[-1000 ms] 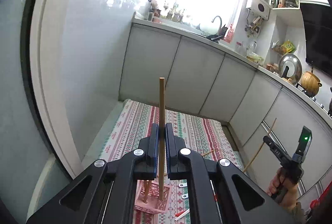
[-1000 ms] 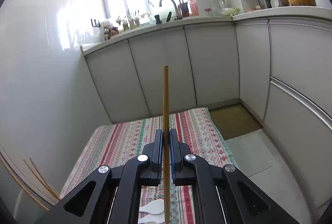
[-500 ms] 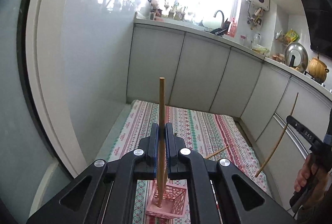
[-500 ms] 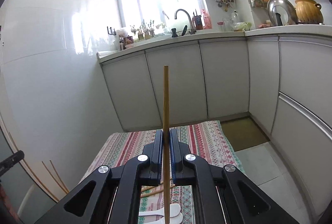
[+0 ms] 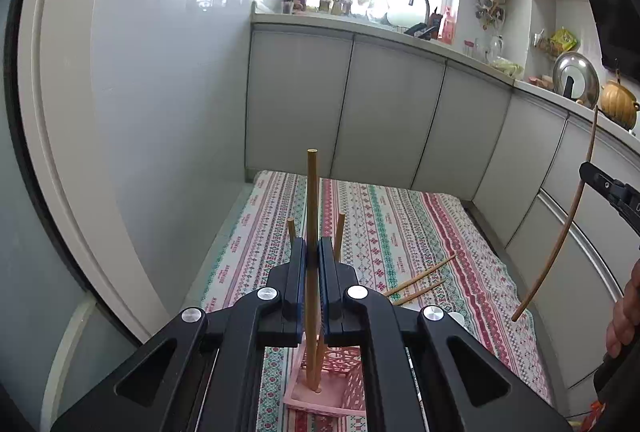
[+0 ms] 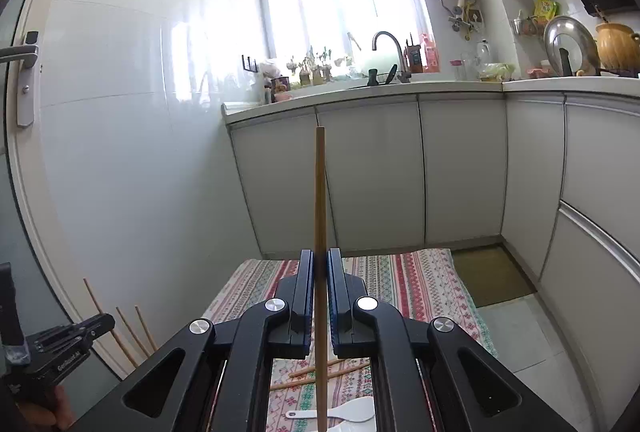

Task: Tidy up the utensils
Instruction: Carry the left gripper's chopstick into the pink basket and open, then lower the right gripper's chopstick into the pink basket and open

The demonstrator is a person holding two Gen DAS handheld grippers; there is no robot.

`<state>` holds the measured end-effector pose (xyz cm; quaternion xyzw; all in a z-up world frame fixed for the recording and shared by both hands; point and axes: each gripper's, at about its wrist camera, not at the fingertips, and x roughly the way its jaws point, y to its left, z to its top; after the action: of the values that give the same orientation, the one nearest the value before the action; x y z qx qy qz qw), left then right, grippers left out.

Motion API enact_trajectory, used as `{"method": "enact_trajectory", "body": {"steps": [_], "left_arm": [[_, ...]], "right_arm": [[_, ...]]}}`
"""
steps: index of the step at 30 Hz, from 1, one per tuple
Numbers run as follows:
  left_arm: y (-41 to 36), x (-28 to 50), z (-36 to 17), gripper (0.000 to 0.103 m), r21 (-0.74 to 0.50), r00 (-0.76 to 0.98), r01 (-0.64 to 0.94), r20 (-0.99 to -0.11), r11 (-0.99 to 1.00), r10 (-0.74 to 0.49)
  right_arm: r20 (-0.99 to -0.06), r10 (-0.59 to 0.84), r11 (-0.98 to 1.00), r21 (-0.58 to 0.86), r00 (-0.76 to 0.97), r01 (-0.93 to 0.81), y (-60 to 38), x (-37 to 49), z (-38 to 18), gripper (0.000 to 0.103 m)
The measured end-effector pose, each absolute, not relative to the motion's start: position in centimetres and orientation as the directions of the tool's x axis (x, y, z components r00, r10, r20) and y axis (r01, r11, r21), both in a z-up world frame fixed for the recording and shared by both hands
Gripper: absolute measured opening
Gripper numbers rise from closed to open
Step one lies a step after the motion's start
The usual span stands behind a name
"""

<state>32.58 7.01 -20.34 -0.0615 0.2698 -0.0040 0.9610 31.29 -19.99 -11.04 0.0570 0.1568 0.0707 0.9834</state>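
Left tongs gripping chopstick over pink basket, loose chopsticks nearby

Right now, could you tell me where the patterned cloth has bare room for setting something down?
The far half of the cloth, toward the cabinets, is bare, as is its left strip along the wall. It is crowded near: the pink basket holding chopsticks, two loose chopsticks to its right, and white spoons.

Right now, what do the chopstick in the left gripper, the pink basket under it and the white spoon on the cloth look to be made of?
chopstick: wood or bamboo, judging by its matte tan, straight, round shaft.
pink basket: likely moulded plastic, with uniform colour and lattice walls.
white spoon: smooth and plain white, probably plastic; ceramic cannot be ruled out.
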Motion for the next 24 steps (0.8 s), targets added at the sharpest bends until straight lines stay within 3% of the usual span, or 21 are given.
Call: {"method": "enact_trajectory", "body": {"steps": [13, 18, 21, 24], "left_arm": [[7.6, 33.8, -21.8, 0.010, -0.135, 0.820, -0.043, -0.571, 0.990, -0.042], [9.3, 32.8, -20.1, 0.048, -0.206, 0.846, -0.066, -0.530, 0.976, -0.055], [10.6, 31.6, -18.6, 0.056, -0.265, 0.869, -0.081, -0.491, 0.961, -0.062], [11.8, 30.6, -18.0, 0.062, -0.309, 0.862, -0.142, -0.505, 0.940, -0.036]], "right_arm": [[-0.320, 0.179, 0.982, 0.122, 0.930, -0.147, -19.0, 31.8, -11.6, 0.006], [-0.314, 0.201, 0.977, 0.128, 0.928, -0.169, -18.6, 31.5, -11.4, 0.006], [-0.304, 0.244, 0.966, 0.164, 0.921, -0.202, -18.4, 31.3, -11.3, 0.006], [-0.289, 0.310, 0.943, 0.215, 0.906, -0.254, -17.7, 31.0, -11.2, 0.006]]}}
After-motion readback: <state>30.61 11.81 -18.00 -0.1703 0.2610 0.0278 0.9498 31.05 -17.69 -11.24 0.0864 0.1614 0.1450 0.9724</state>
